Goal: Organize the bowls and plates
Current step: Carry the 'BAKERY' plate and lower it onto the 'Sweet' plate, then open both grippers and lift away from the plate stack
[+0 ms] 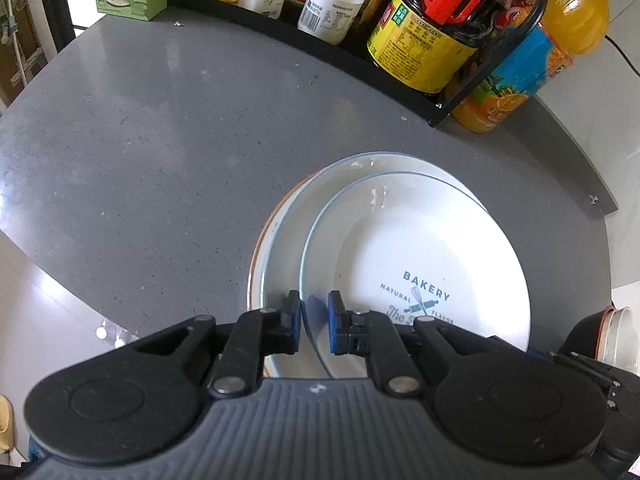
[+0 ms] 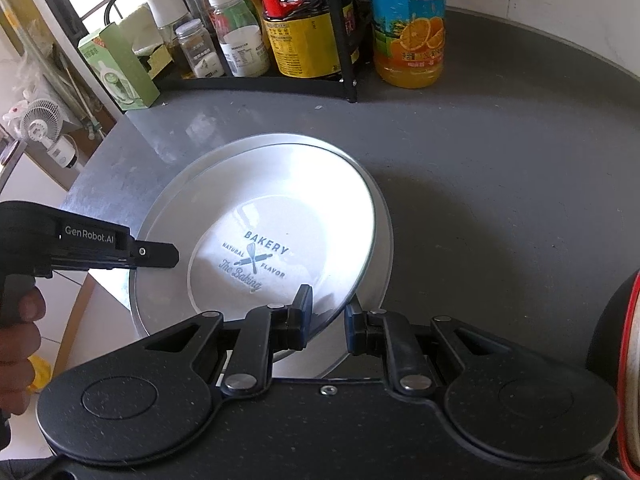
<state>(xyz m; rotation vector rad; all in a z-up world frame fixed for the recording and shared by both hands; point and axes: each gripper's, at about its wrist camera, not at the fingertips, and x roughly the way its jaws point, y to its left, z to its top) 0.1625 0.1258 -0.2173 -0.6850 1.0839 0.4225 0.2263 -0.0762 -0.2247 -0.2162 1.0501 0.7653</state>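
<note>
A white plate printed "BAKERY" (image 1: pixel 420 240) (image 2: pixel 280 200) lies inside a larger white plate (image 1: pixel 288 232) (image 2: pixel 382 248) on the grey table. An orange-rimmed plate (image 1: pixel 253 256) peeks out beneath them. My left gripper (image 1: pixel 314 322) straddles the BAKERY plate's near-left rim, and a small gap shows beside its blue pads. In the right wrist view the left gripper's finger (image 2: pixel 160 255) reaches over that rim from the left. My right gripper (image 2: pixel 326 314) straddles the plate's near-right rim, also with a gap between its pads and the rim.
A black rack (image 2: pixel 280 80) with sauce bottles and jars lines the back. An orange juice bottle (image 1: pixel 520 72) (image 2: pixel 408 28) and a green box (image 2: pixel 120 68) stand beside it. A red-rimmed bowl (image 1: pixel 616 332) sits at the right. The table edge (image 1: pixel 60 264) drops off on the left.
</note>
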